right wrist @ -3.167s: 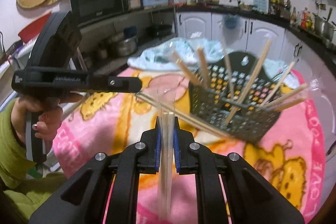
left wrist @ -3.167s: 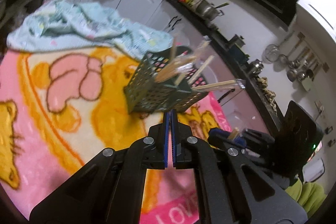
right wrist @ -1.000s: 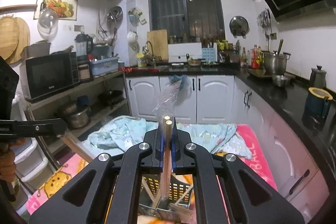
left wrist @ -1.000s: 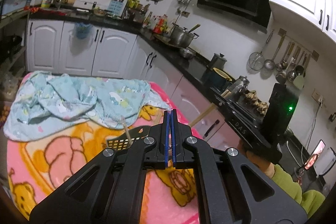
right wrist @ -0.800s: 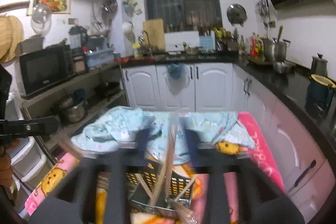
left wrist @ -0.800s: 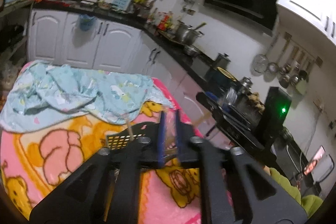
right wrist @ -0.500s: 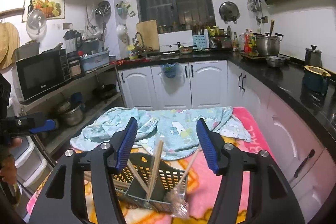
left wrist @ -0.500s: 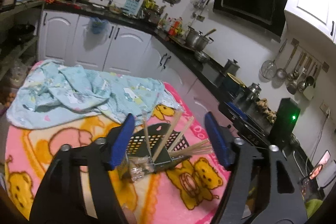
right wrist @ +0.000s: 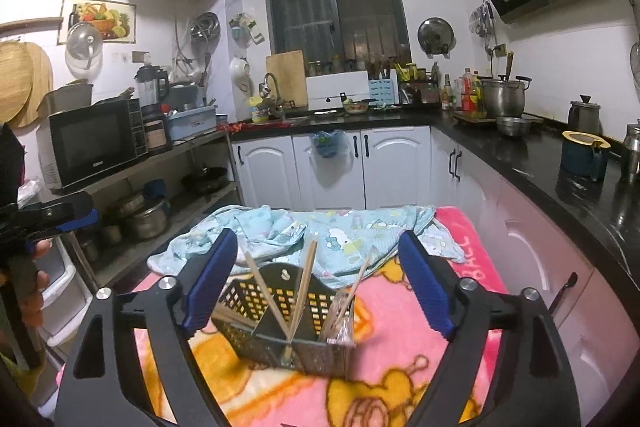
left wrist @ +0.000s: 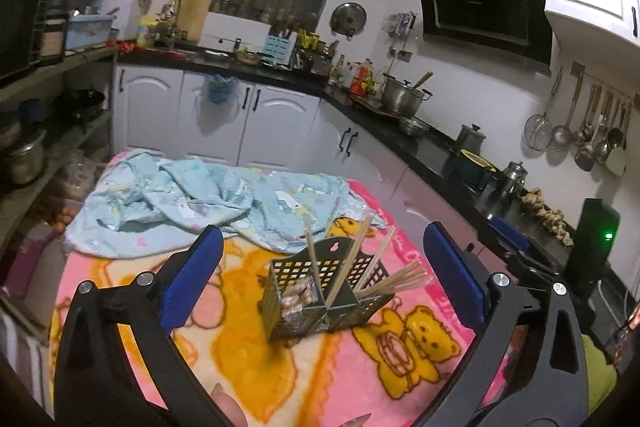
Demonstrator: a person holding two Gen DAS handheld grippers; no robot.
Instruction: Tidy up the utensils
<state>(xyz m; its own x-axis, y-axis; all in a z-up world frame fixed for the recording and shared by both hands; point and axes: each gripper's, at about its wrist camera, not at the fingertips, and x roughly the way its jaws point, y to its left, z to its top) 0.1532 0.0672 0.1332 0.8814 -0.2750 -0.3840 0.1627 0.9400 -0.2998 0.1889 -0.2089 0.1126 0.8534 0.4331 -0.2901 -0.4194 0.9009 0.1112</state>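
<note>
A light-blue cloth (left wrist: 208, 199) lies bunched beyond the black mesh caddy (left wrist: 326, 297) of chopsticks (left wrist: 394, 285), mid-frame on the pink blanket (left wrist: 240, 355). Left gripper (left wrist: 320, 283) and right gripper (right wrist: 316, 287) both gape wide, holding nothing.

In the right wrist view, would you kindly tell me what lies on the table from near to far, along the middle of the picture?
Pink cartoon blanket → black utensil basket holding chopsticks → crumpled light-blue cloth.

Pink blanket (left wrist: 404, 379) with orange-yellow bears, pale blue cartoon-print cloth (left wrist: 208, 195), dark mesh basket (right wrist: 276, 331), tan chopsticks (right wrist: 302, 291).
</note>
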